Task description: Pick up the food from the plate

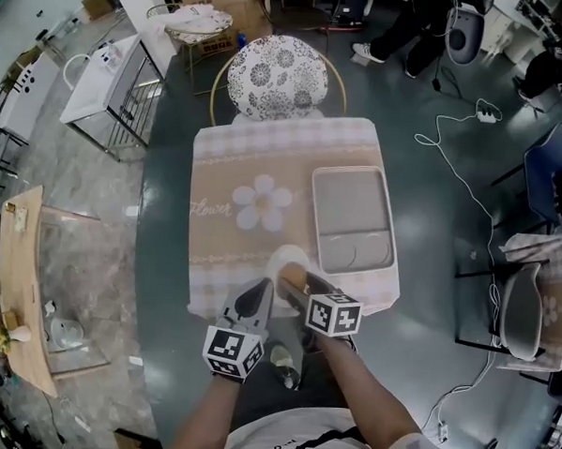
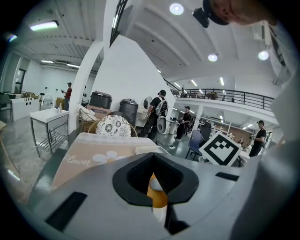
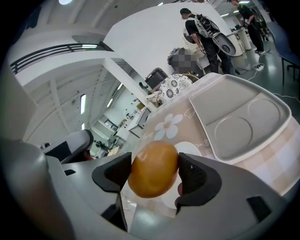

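Jaws clamped on either side of a round, golden-brown piece of food (image 3: 153, 169), the right gripper (image 1: 295, 287) holds it over the white plate (image 1: 277, 258) at the near edge of the flower-print table (image 1: 229, 179), left of a grey tray (image 1: 352, 209). The left gripper (image 1: 254, 300), jaws together on nothing, hangs just to its left. The smooth, rounded food looks apt to slip, so the lift is best taken straight up under even, unhurried pressure.
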Demonstrator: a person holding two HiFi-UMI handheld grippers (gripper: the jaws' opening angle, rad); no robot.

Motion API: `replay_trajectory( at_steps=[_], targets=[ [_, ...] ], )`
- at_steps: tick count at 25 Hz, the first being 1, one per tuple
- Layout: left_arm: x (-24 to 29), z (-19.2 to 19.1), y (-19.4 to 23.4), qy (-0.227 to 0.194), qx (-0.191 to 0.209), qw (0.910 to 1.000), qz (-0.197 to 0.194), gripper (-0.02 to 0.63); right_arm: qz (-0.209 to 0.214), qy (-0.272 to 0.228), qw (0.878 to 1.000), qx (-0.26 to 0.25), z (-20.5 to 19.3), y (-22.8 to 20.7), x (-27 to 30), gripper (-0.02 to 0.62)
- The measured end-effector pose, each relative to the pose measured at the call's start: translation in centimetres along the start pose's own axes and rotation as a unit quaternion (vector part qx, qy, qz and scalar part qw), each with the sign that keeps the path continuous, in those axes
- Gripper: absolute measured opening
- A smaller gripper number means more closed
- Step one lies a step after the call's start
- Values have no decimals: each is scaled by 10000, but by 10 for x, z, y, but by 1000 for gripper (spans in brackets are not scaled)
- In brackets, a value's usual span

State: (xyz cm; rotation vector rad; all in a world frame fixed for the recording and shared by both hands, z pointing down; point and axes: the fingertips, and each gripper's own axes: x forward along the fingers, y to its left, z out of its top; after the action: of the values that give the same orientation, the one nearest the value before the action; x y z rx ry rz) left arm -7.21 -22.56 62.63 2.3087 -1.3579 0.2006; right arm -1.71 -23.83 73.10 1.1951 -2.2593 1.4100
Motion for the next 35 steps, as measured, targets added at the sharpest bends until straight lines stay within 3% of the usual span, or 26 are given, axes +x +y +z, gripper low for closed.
replay_trajectory(
  at_steps=[7, 20, 35],
  targets=[
    [-28, 31, -22, -66, -214, 9997, -100, 6, 196, -331, 9993, 41, 27, 31, -41, 291],
    [-80, 75, -45, -193, -235, 9995, -123, 6, 432, -869, 9951, -190, 55, 99, -95, 291],
    [-112, 138, -84, -679, -90, 9969, -387, 6, 751, -1708, 9800, -691, 103, 160, -176, 291]
  ],
)
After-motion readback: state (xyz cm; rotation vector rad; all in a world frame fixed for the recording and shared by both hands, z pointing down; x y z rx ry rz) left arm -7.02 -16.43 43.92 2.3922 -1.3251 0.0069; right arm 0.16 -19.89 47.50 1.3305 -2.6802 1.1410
